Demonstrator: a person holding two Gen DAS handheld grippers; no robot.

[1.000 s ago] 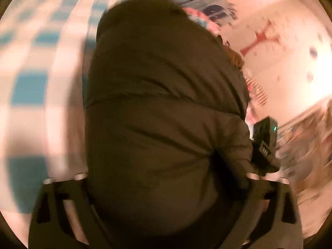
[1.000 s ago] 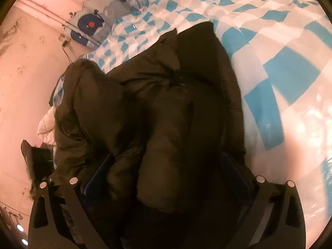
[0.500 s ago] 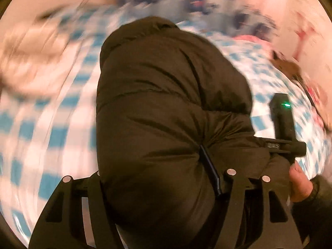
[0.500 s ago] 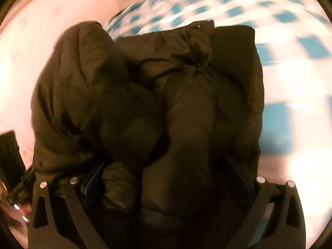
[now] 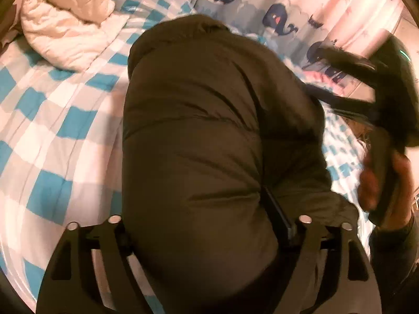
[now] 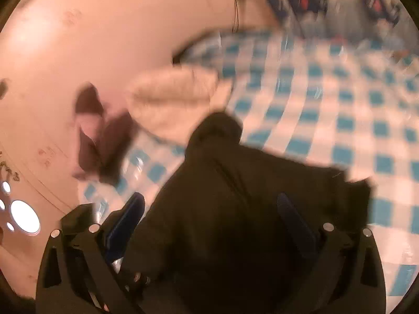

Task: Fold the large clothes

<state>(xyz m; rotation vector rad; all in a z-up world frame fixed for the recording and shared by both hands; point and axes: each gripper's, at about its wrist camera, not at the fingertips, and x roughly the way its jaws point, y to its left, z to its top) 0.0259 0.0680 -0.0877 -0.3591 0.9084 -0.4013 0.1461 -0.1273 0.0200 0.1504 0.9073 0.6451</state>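
A dark puffy jacket [image 5: 199, 130] lies bunched on the blue-and-white checked bedspread [image 5: 52, 130]. My left gripper [image 5: 209, 219] has the jacket's thick bulk between its fingers; its jaws are opening while the padding still fills the gap and touches both pads. In the right wrist view, which is blurred, the jacket [image 6: 235, 196] sits between the blue pads of my right gripper [image 6: 209, 209], which is shut on it. The right gripper's body and the hand [image 5: 379, 180] holding it show at the right of the left wrist view.
A cream quilted garment [image 5: 62, 23] lies at the bed's far left corner. A whale-print cloth [image 5: 277, 18] runs along the pink wall behind the bed. A dark brown item [image 6: 104, 141] rests by the wall near the cream garment [image 6: 170, 99].
Both grippers swung across the bed with the jacket. The left jaws narrowed, then widened. The right view rolled, and the cream garment came into view.
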